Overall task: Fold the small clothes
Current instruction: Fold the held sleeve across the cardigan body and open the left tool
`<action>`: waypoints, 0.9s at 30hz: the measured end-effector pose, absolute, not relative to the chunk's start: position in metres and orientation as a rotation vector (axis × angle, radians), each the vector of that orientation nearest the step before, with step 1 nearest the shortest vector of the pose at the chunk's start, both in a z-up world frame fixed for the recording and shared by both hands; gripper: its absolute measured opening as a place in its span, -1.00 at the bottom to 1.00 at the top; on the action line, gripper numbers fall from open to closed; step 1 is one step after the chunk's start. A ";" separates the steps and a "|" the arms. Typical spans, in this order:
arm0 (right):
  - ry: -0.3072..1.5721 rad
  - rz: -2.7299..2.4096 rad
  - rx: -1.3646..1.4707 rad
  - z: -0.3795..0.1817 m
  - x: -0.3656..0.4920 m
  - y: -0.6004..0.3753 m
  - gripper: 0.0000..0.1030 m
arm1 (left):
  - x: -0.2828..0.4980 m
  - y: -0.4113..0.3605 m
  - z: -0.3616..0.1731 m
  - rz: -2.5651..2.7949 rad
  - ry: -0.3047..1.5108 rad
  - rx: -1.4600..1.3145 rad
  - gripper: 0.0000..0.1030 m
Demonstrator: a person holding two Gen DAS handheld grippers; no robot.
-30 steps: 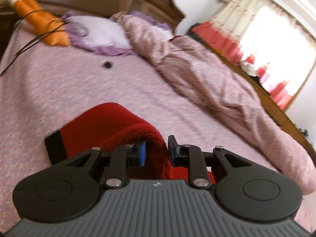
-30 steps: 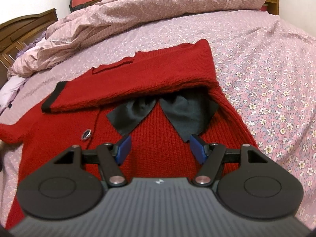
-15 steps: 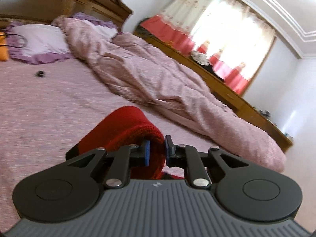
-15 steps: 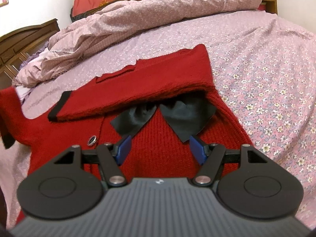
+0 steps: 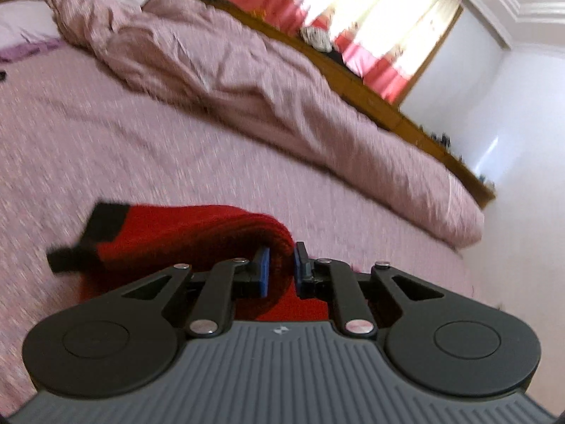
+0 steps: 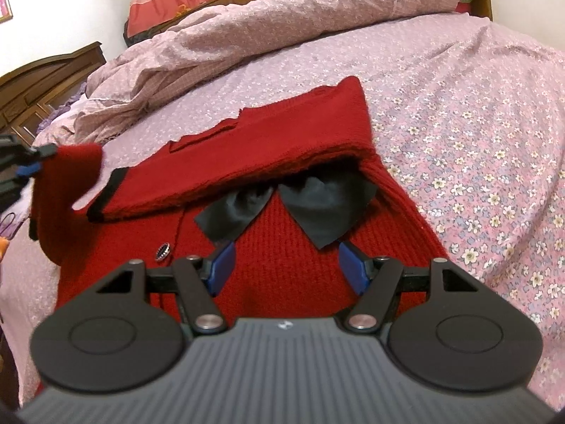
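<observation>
A small red knit cardigan point(image 6: 282, 258) with a black bow point(image 6: 293, 205) lies on the flowered bedsheet. One sleeve point(image 6: 247, 155) with a black cuff is folded across its chest. My left gripper point(image 5: 280, 265) is shut on the other red sleeve point(image 5: 197, 233) and holds it lifted off the bed; it shows at the left edge of the right wrist view point(image 6: 31, 162), with the sleeve point(image 6: 67, 183) hanging from it. My right gripper point(image 6: 286, 265) is open and empty, hovering low over the cardigan's body below the bow.
A crumpled pink duvet point(image 6: 265, 35) lies along the far side of the bed, also in the left wrist view point(image 5: 247, 70). A wooden headboard point(image 6: 39, 84) and pillow point(image 5: 24, 24) are at the head. Flowered sheet point(image 6: 476, 134) spreads to the right of the cardigan.
My left gripper has lifted the sleeve off the bed and carried it toward the cardigan's body, swinging its view to the right. The right gripper has stayed open over the cardigan.
</observation>
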State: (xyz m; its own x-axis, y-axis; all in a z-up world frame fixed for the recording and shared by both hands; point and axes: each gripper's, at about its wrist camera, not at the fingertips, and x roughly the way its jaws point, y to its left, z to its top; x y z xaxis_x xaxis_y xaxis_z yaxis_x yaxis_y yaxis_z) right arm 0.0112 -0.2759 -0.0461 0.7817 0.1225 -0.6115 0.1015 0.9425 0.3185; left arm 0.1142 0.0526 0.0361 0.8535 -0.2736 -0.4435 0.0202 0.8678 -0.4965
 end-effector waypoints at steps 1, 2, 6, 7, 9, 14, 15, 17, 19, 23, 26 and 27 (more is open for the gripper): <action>0.680 0.013 0.352 -0.047 0.011 -0.277 0.32 | 0.116 0.048 0.028 -0.165 0.554 -0.490 -0.69; 0.681 0.013 0.355 -0.047 0.011 -0.277 0.32 | 0.120 0.045 0.022 -0.166 0.577 -0.480 -0.69; 0.682 0.010 0.361 -0.048 0.011 -0.278 0.32 | 0.132 0.036 -0.006 -0.185 0.693 -0.454 -0.68; 0.682 0.010 0.364 -0.049 0.012 -0.278 0.32 | 0.134 0.034 -0.010 -0.190 0.711 -0.447 -0.67; 0.683 0.009 0.362 -0.049 0.012 -0.278 0.32 | 0.136 0.031 -0.018 -0.199 0.746 -0.419 -0.66; 0.691 0.008 0.360 -0.051 0.013 -0.278 0.32 | 0.137 0.030 -0.025 -0.207 0.803 -0.377 -0.55; 0.692 0.006 0.359 -0.050 0.013 -0.277 0.32 | 0.135 0.031 -0.026 -0.208 0.809 -0.375 -0.46; 0.692 0.004 0.352 -0.049 0.015 -0.276 0.32 | 0.129 0.035 -0.024 -0.200 0.818 -0.365 -0.21; 0.691 0.007 0.342 -0.046 0.017 -0.273 0.32 | 0.120 0.039 -0.022 -0.190 0.818 -0.346 0.05; 0.680 0.029 0.325 -0.039 0.023 -0.265 0.32 | 0.102 0.050 -0.018 -0.172 0.825 -0.302 0.13; 0.670 0.064 0.300 -0.032 0.029 -0.253 0.32 | 0.090 0.061 -0.016 -0.125 0.835 -0.265 0.18; 0.665 0.080 0.287 -0.029 0.032 -0.248 0.32 | 0.085 0.064 -0.016 -0.103 0.834 -0.252 0.19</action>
State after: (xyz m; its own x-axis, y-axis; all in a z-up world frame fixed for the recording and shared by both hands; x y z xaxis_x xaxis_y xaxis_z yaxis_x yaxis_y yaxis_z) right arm 0.0320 -0.2476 -0.0289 0.7852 0.1642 -0.5971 0.0185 0.9576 0.2876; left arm 0.0853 0.0644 -0.0158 0.6694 -0.1886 -0.7186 -0.0085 0.9652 -0.2612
